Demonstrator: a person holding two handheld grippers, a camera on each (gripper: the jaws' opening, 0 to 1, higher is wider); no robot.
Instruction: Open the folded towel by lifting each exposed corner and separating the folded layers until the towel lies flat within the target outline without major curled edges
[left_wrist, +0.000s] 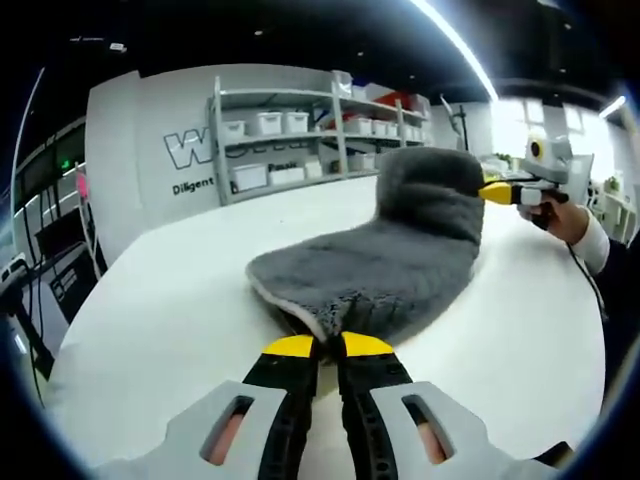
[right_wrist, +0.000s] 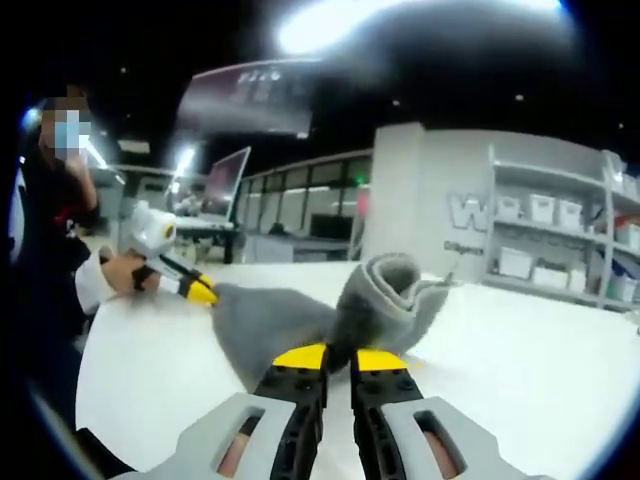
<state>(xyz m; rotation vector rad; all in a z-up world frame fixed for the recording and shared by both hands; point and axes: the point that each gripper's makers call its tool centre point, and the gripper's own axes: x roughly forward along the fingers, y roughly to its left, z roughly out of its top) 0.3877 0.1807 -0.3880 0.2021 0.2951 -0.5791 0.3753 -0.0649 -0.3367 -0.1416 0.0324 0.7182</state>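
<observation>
A grey towel (left_wrist: 385, 262) lies mid-worktop (left_wrist: 170, 300), which is white, bare and round-edged. The left gripper (left_wrist: 329, 345) has its fingers closed on the towel's near edge; the right gripper (right_wrist: 340, 356) pinches the opposite end, lifted into a fold. Behind stand shelves (left_wrist: 300, 130) with white bins (left_wrist: 268, 122), a lettered wall (left_wrist: 190, 150) and ceiling strip lights (left_wrist: 455, 40).

Left gripper (left_wrist: 329, 345): grey slotted body, black fingers (left_wrist: 285, 385), yellow tips. Right gripper (right_wrist: 339, 357) identical. Person beside the tabletop (right_wrist: 520, 370): dark top, white cuff (right_wrist: 92, 280).
</observation>
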